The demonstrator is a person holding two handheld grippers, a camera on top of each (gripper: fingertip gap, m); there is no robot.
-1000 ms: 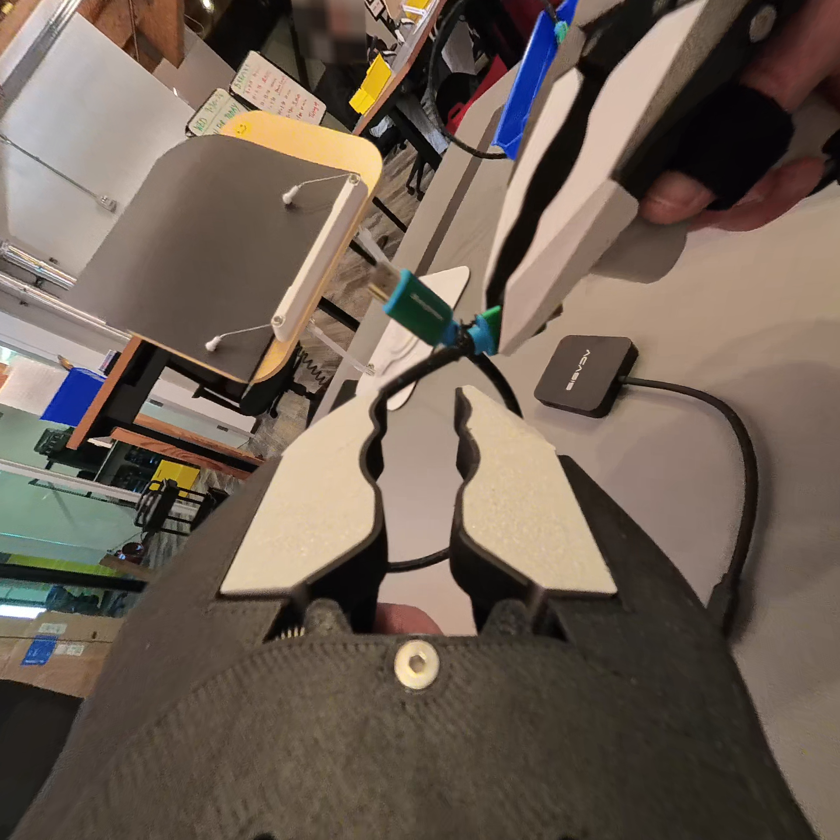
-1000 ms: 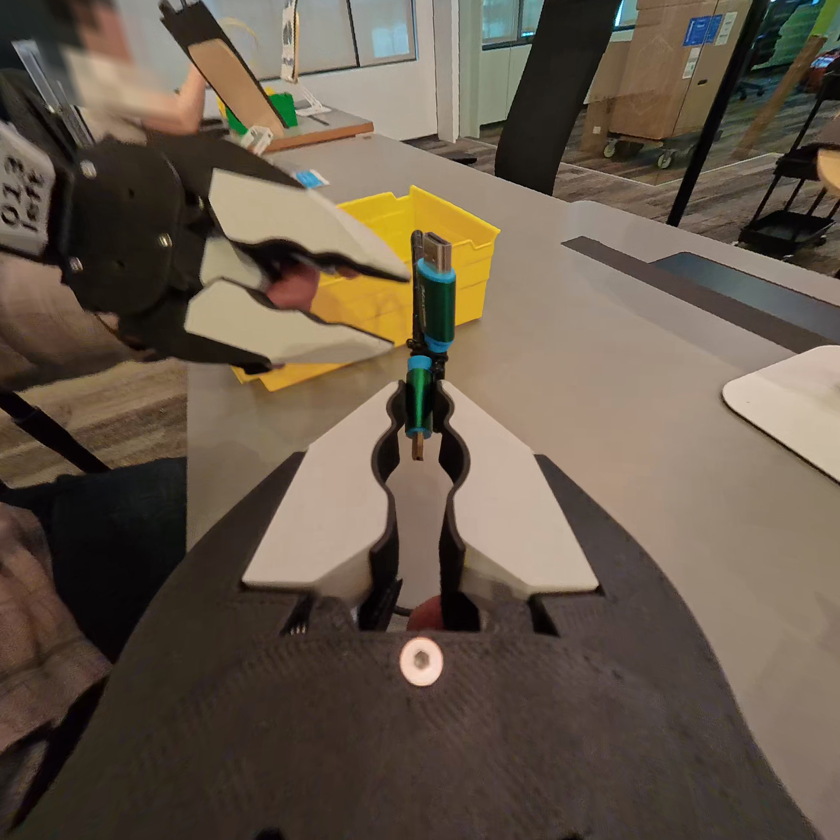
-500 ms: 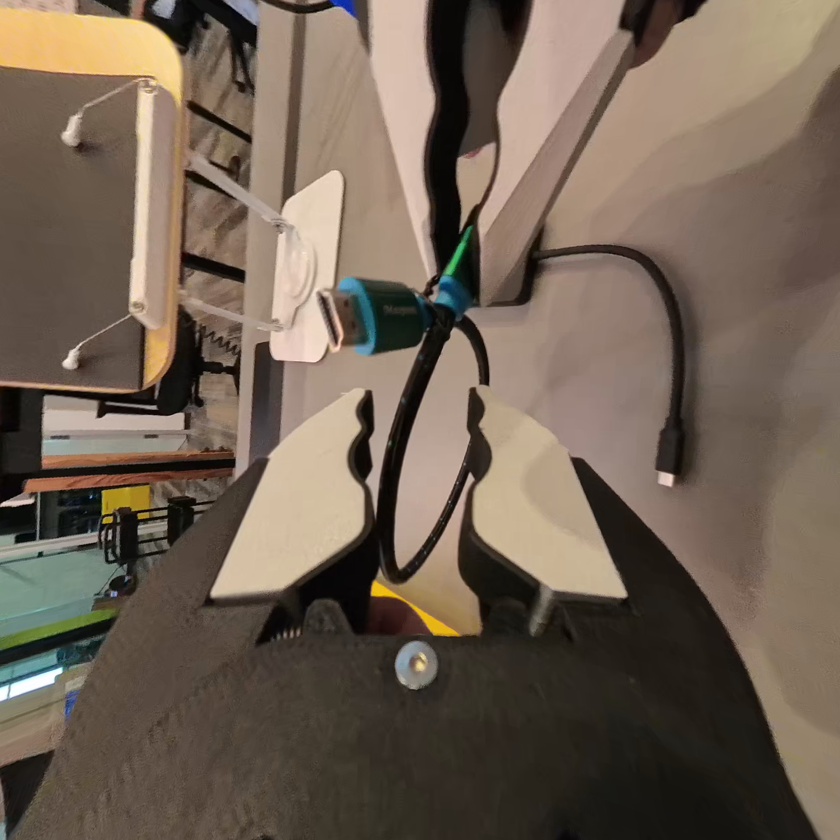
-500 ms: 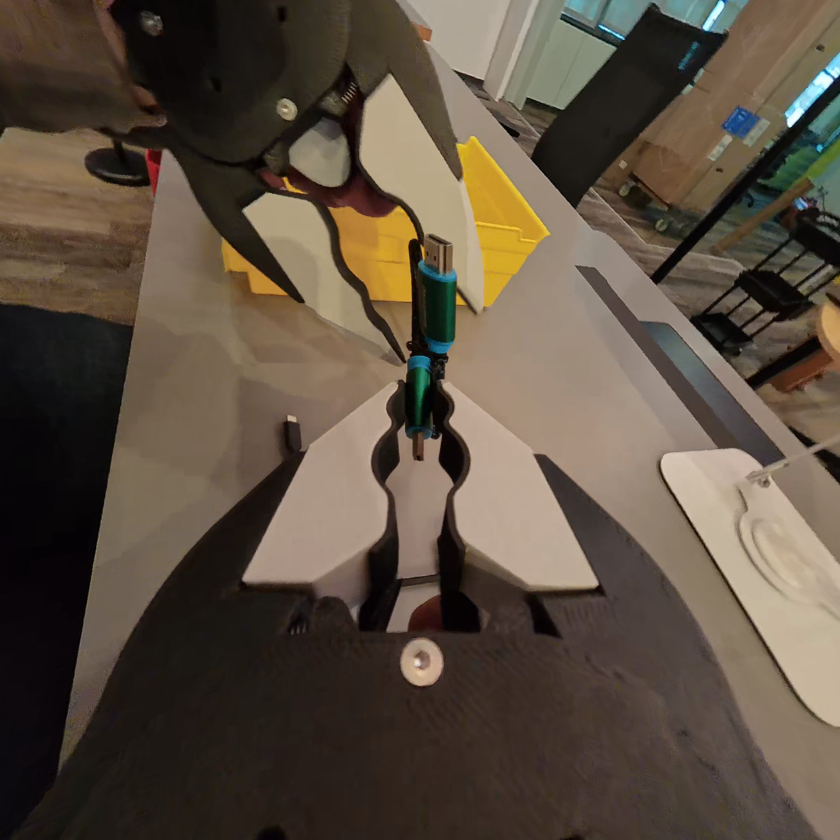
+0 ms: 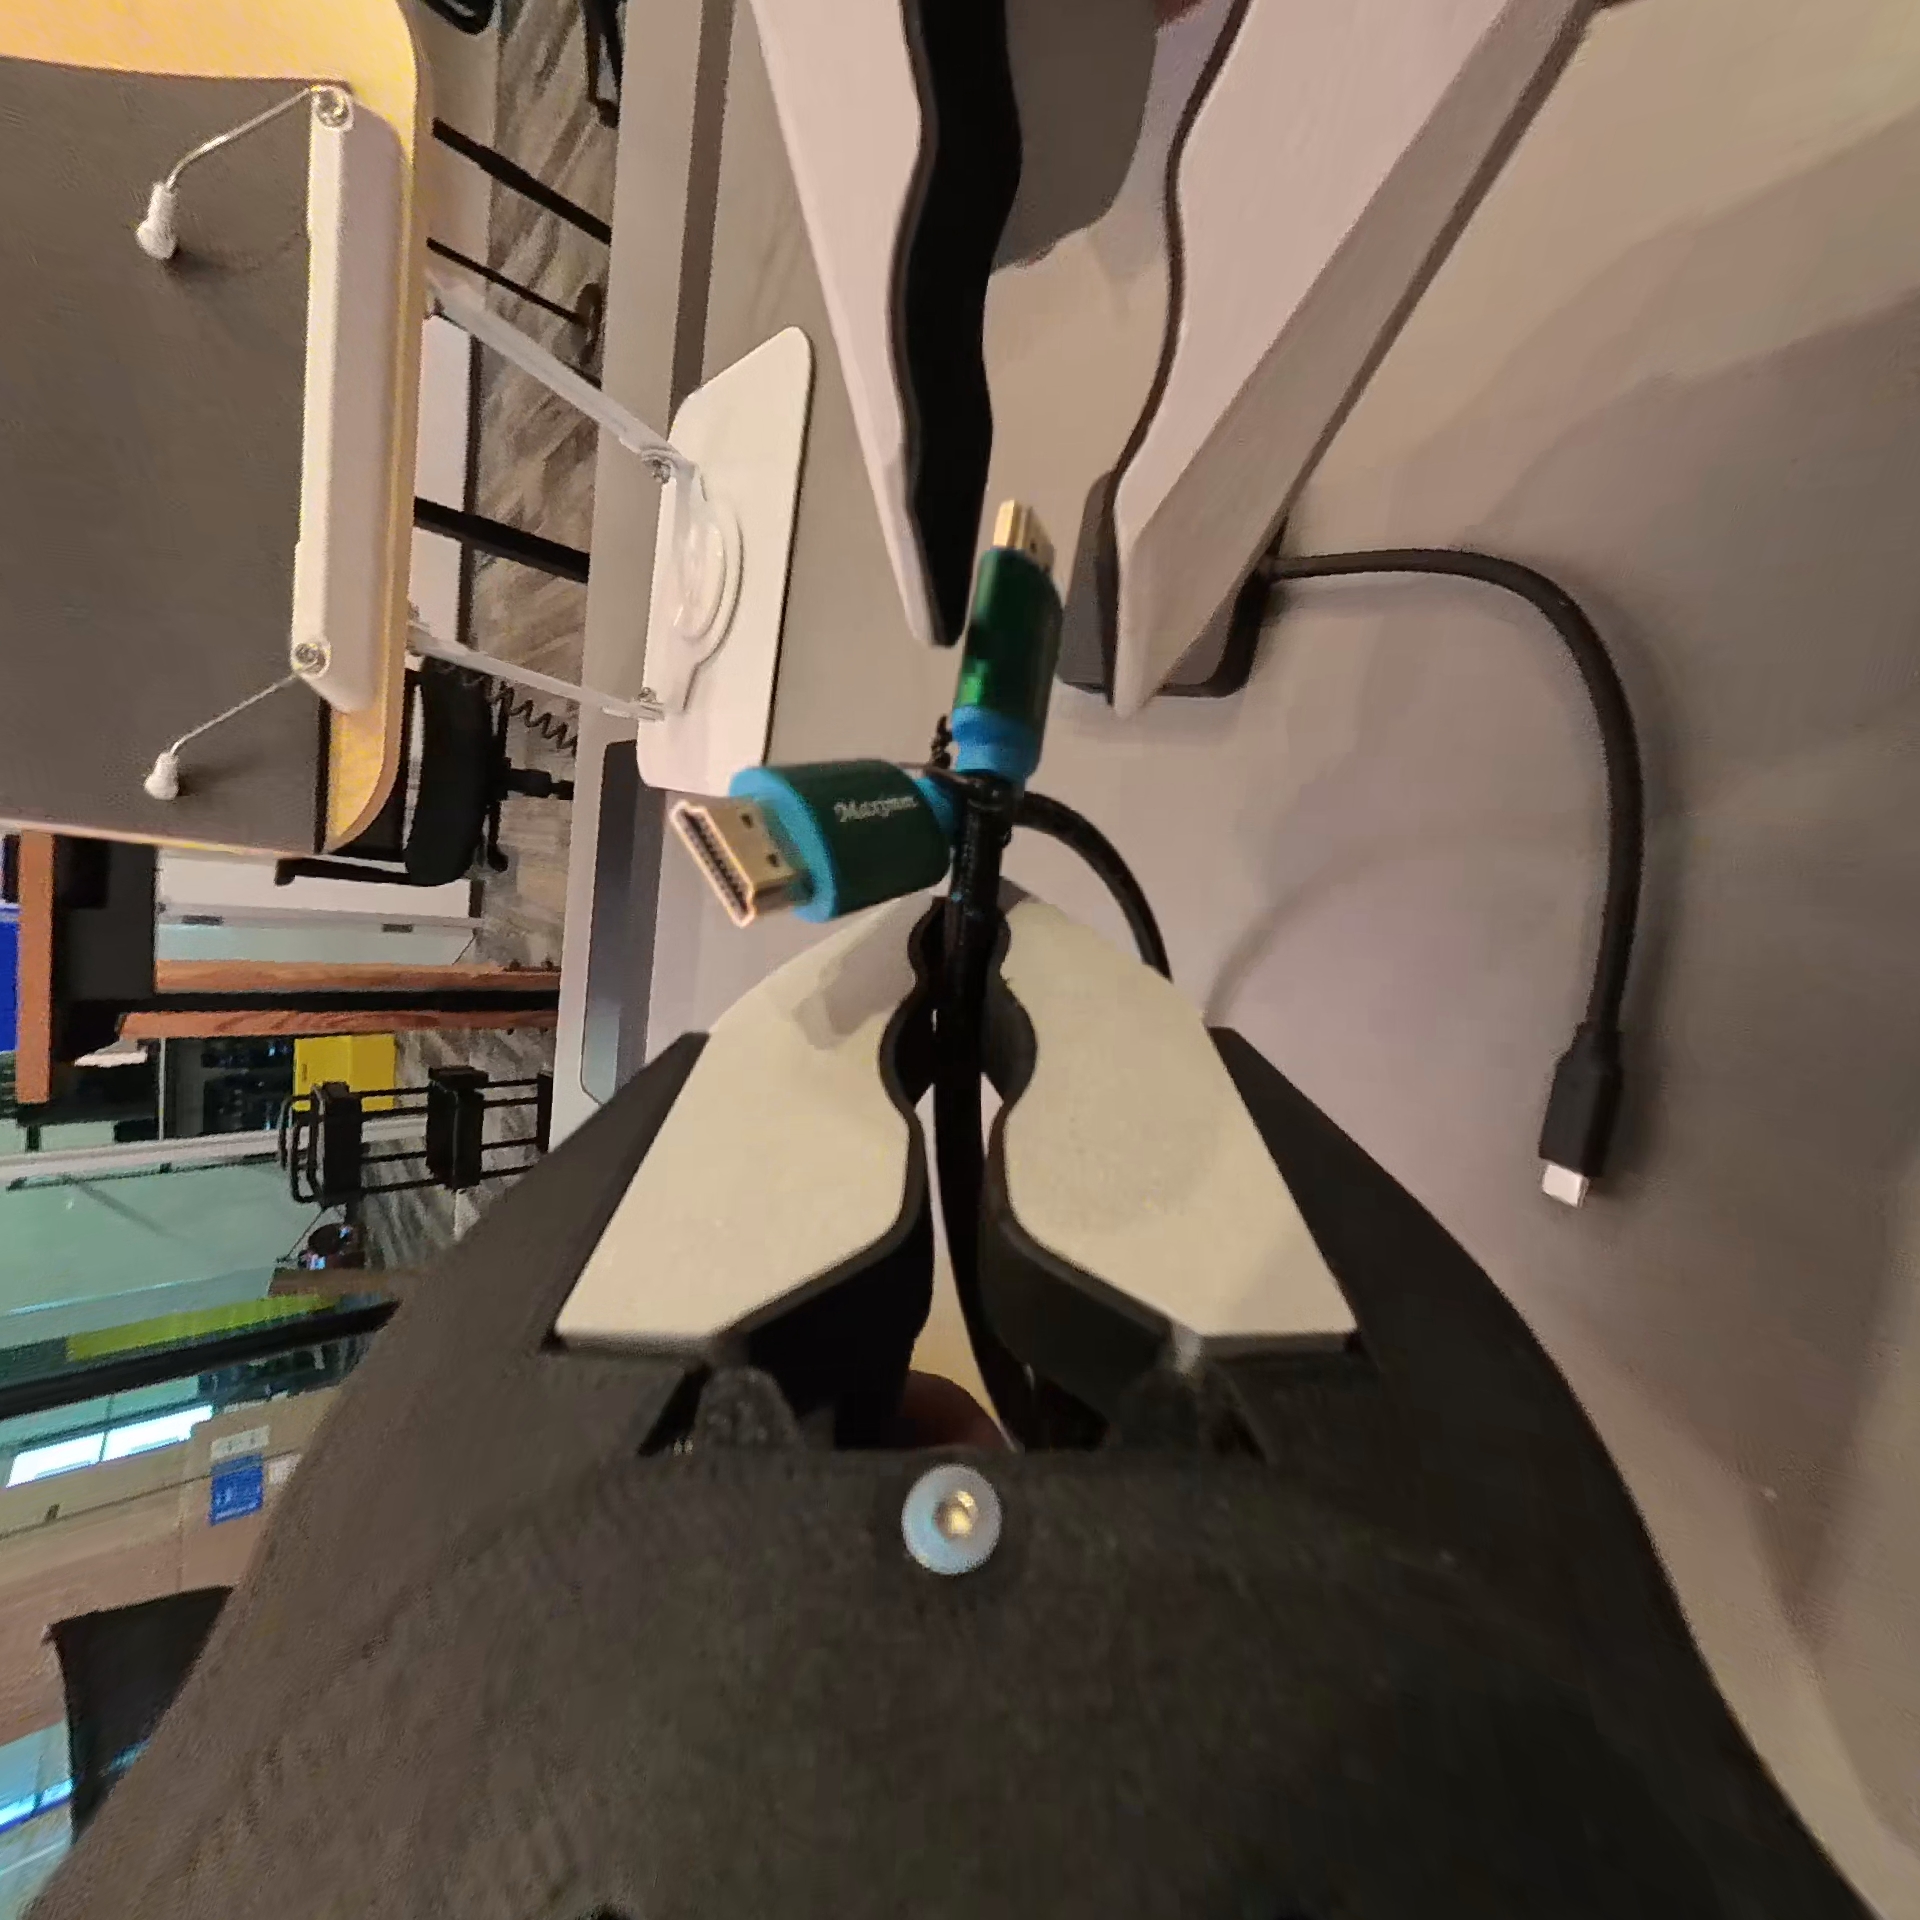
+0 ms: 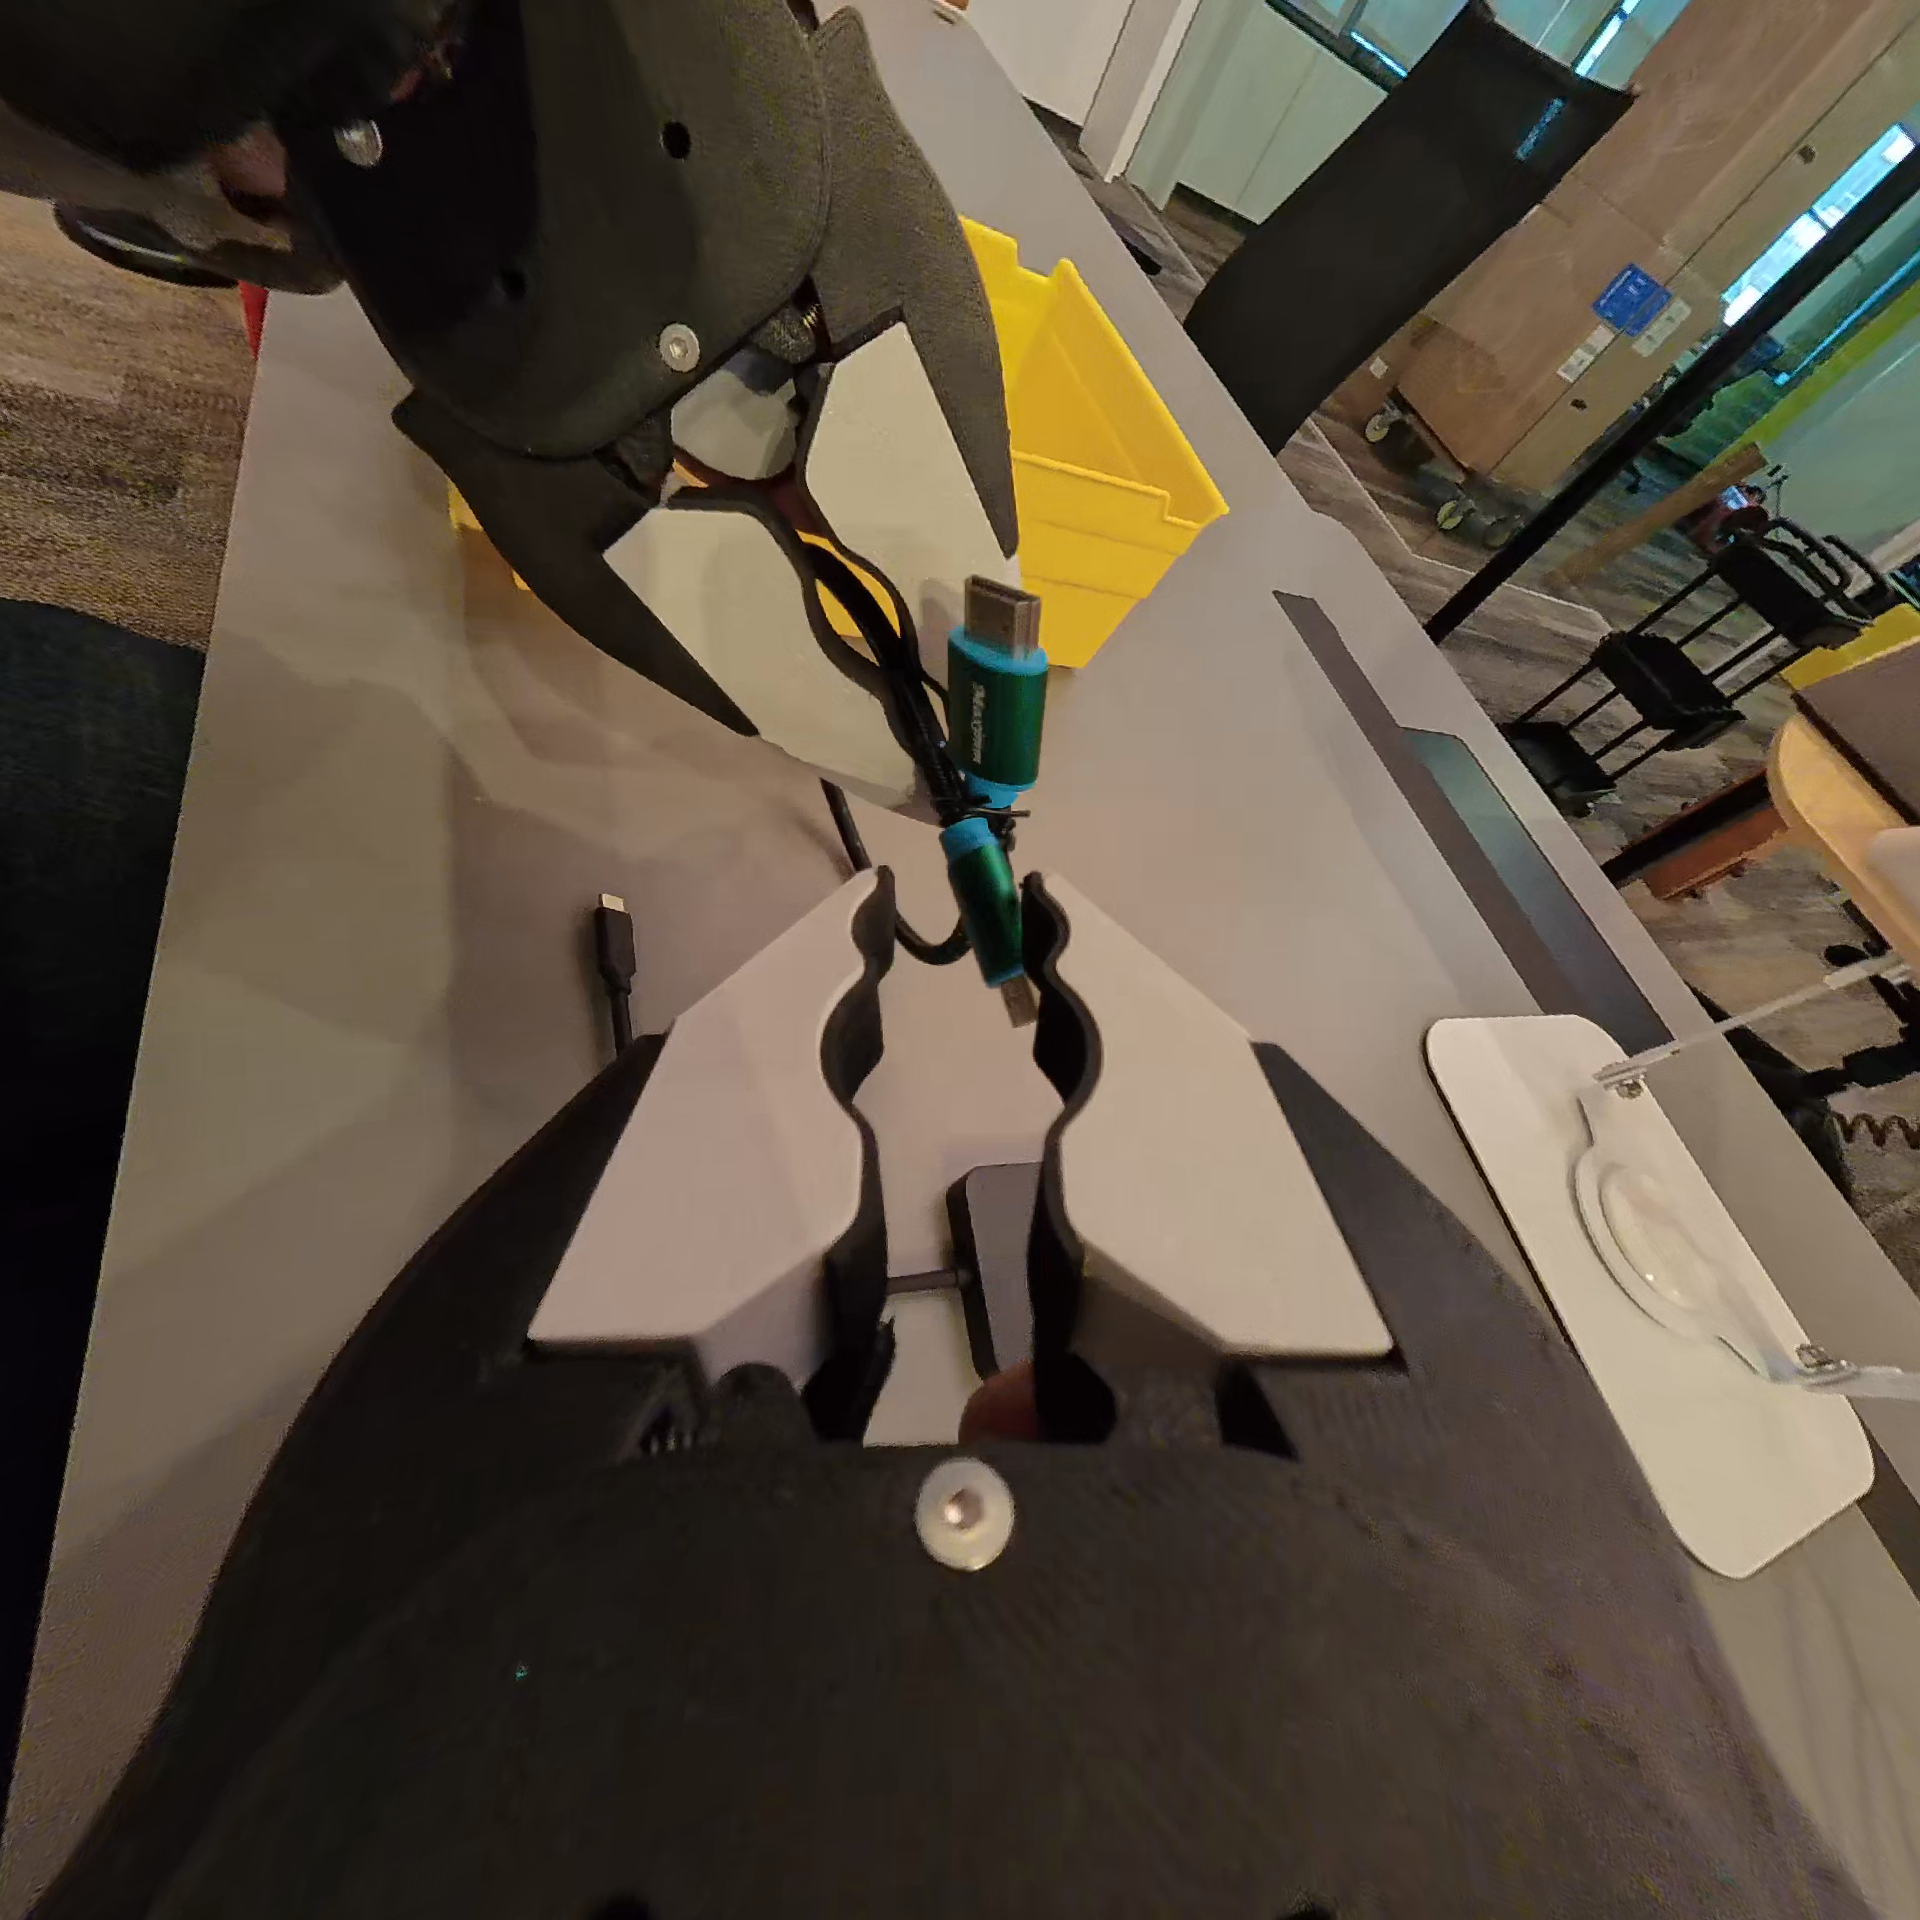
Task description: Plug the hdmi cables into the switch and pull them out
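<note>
A short black HDMI cable (image 5: 961, 997) is tied in a loop, with a teal plug (image 5: 831, 842) pointing left and a green plug (image 5: 1013, 623) pointing away. My left gripper (image 5: 961, 935) is shut on the cable just below the plugs. My right gripper (image 6: 956, 904) is open, and the green plug (image 6: 987, 914) hangs loose between its fingertips. The black switch (image 6: 992, 1257) lies on the grey table under the right gripper and is partly hidden by its fingers. In the left wrist view, the right gripper (image 5: 1029, 665) stands over the switch (image 5: 1086, 613).
The switch's own black lead ends in a small plug (image 5: 1574, 1122) lying loose on the table (image 5: 1558, 1558); it also shows in the right wrist view (image 6: 615, 935). A yellow bin (image 6: 1091, 468) stands behind the left gripper. A white stand base (image 6: 1642, 1247) sits at the right edge. Across from one pair of fingers to the other is roughly 4 centimeters.
My left gripper has closed on the cable. My right gripper has opened, let go of the green plug and come down over the switch.
</note>
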